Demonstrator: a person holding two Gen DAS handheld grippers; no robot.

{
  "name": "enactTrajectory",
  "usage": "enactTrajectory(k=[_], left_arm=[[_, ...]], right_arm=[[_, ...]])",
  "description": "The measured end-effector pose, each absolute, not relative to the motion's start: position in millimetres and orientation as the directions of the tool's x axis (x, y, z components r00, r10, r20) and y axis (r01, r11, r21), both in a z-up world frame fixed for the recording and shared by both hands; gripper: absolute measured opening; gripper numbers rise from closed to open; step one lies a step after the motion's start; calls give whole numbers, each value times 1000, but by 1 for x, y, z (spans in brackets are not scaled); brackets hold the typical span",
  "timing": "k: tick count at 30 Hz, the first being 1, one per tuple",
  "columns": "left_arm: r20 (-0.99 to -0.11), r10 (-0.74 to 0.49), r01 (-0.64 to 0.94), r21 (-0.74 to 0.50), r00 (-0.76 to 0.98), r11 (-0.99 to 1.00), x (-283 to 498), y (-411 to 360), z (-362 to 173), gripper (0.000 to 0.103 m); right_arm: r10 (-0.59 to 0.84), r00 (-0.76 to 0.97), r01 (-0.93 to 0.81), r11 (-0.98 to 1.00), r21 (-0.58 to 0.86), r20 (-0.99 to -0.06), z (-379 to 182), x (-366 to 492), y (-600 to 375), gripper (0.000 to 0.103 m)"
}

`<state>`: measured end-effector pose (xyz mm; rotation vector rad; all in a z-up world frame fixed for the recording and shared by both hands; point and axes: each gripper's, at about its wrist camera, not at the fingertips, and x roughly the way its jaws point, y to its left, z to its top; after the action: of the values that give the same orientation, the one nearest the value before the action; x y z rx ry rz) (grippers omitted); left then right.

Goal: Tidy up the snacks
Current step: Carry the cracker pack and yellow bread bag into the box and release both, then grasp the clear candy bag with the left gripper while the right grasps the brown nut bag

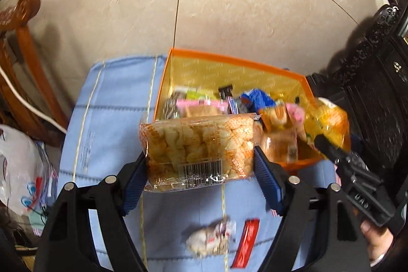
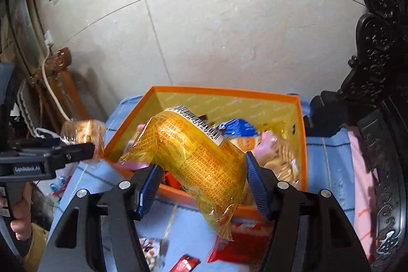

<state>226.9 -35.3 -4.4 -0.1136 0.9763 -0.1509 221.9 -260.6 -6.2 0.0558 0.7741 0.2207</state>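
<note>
My left gripper (image 1: 200, 165) is shut on a clear pack of golden biscuits (image 1: 196, 147) with a barcode, held above the blue cloth just in front of the orange box (image 1: 229, 60). My right gripper (image 2: 201, 182) is shut on a yellow-orange snack bag (image 2: 199, 157), held over the near wall of the orange box (image 2: 224, 91). The box holds several wrapped snacks. The right gripper also shows at the right of the left wrist view (image 1: 321, 142), and the left gripper at the left of the right wrist view (image 2: 89, 147).
A blue cloth (image 1: 112, 103) covers the table. On it near me lie a small white snack packet (image 1: 209, 238), a red bar (image 1: 246, 244) and a red pack (image 2: 239, 244). A wooden chair (image 1: 23, 47) stands left; dark carved furniture (image 2: 382, 68) right.
</note>
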Motion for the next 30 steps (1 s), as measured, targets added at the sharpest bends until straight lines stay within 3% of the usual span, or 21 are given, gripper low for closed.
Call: enactTrajectory(k=[7, 8, 9, 10, 14, 23, 30], left_arm=[[-832, -150, 26, -160, 533, 987, 277, -53, -13, 79], [-836, -152, 16, -169, 528, 985, 281, -54, -16, 82], [-843, -134, 4, -155, 520, 988, 286, -57, -20, 90], [-851, -107, -8, -130, 514, 992, 287, -58, -22, 91], [-866, -85, -13, -105, 493, 994, 283, -56, -31, 91], [-883, -66, -25, -87, 465, 996, 257, -51, -39, 91], [-887, -51, 13, -50, 460, 999, 214, -52, -42, 96]], right_arm=[[143, 678, -132, 989, 71, -721, -9, 267, -257, 68], [126, 679, -117, 991, 62, -723, -9, 271, -257, 73], [107, 681, -105, 993, 48, -724, -11, 274, -257, 87], [93, 686, -100, 994, 32, -722, -12, 274, -258, 91], [46, 704, -109, 993, -44, -709, -18, 262, -256, 91], [110, 662, -34, 992, 118, -742, -32, 215, -288, 91], [92, 633, 39, 988, 151, -769, -53, 151, -314, 96]])
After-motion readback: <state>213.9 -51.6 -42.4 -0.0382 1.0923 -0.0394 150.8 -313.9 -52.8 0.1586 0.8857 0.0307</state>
